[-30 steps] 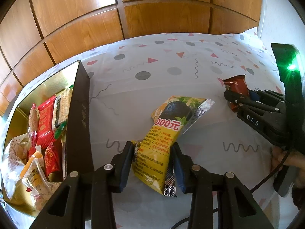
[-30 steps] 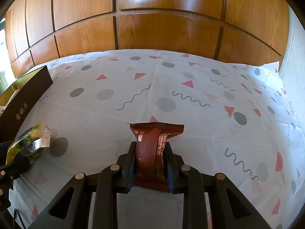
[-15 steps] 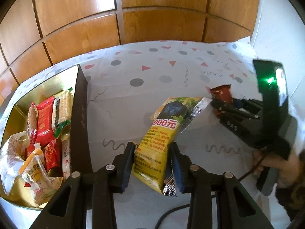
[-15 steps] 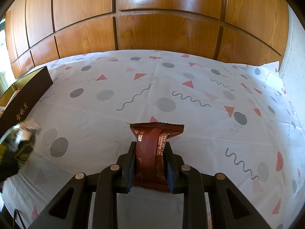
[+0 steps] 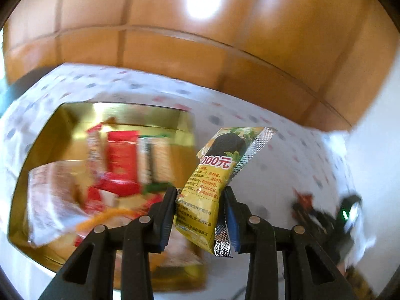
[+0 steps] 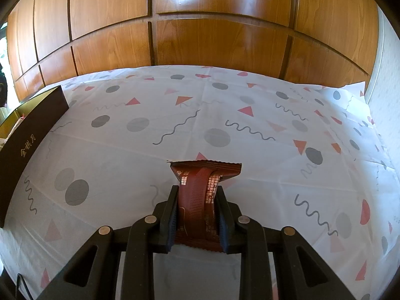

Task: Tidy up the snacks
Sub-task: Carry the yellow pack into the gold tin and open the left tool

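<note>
Left gripper [image 5: 200,200]: you are pinching the yellow packet [image 5: 210,182]; gold box [image 5: 35,150] lying ahead-left, release over it next. Right gripper [image 6: 197,205]: you are clamping the brown packet [image 6: 200,195], awaiting its turn.

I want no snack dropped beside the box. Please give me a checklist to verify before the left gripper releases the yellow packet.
1. Left gripper shut on the yellow packet: ok.
2. Packet over the gold box: cannot tell; it shows at the box's right edge and the view is blurred.
3. Free room among the snacks in the box: cannot tell, blurred.
4. Right gripper shut on the brown packet: ok.
5. Right gripper away from the box: ok; the dark box wall is far to its left.
</note>
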### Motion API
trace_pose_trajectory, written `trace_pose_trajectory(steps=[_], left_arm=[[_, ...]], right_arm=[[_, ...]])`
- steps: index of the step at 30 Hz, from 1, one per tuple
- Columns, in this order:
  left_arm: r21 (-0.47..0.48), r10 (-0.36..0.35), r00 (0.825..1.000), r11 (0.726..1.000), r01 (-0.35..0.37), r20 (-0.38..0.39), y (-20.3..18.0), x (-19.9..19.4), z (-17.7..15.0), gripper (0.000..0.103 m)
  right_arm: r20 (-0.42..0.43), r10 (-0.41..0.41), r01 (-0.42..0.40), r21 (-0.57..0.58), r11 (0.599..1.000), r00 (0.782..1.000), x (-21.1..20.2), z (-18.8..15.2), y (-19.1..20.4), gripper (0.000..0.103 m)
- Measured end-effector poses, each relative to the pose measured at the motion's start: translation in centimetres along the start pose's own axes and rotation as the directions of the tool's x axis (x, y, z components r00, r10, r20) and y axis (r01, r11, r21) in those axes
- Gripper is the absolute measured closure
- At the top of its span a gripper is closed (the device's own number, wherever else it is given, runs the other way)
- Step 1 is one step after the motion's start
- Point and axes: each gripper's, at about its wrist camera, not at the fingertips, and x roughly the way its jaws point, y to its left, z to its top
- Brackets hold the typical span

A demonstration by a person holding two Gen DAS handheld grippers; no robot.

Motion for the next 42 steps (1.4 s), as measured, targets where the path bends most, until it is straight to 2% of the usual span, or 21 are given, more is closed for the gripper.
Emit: trace_pose_trajectory(steps=[4,11,14,17,20,26,42], left_arm=[[-0.133,0.015,1.000,0.991,-0.018,-0.022,3.6,1.6,2.2,0.066],[-0.164,0.119,0.992,0.979,-0.124,-0.041,5.4,5.4,4.8,0.065],[-0.147,0.157,0.986,0.976,-0.162,-0.047,5.8,6.7,5.1,0.061],[-0.127,0.164,0.986,0.978,-0.168,-0.035,5.7,6.5,4.8,0.057],[-0.110,0.174,0.985,0.978,-0.175,-0.019,5.6,5.6,4.1,0.057],[-0.031,0.251,0.968,0.967,-0.251,-0.007,4.2,4.0,1.6,0.057],[0.064,0.251,0.966,0.965,-0.255,0.058,1.2,0.2,-1.6,0.057]], right_arm=[[0.000,0.005,-0.005,0.006,1.000,1.000,0.0,0.0,-0.1,0.076],[0.001,0.013,-0.013,0.013,1.000,1.000,0.0,0.0,-0.2,0.076],[0.001,0.016,-0.016,0.015,1.000,1.000,0.1,0.0,-0.2,0.076],[0.002,0.019,-0.019,0.017,1.000,1.000,0.1,-0.1,-0.3,0.076],[0.002,0.019,-0.019,0.016,1.000,1.000,0.1,-0.1,-0.3,0.076],[0.002,0.019,-0.019,0.016,1.000,1.000,0.1,-0.1,-0.3,0.076],[0.002,0.006,-0.006,0.006,1.000,1.000,0.0,0.0,-0.1,0.076]])
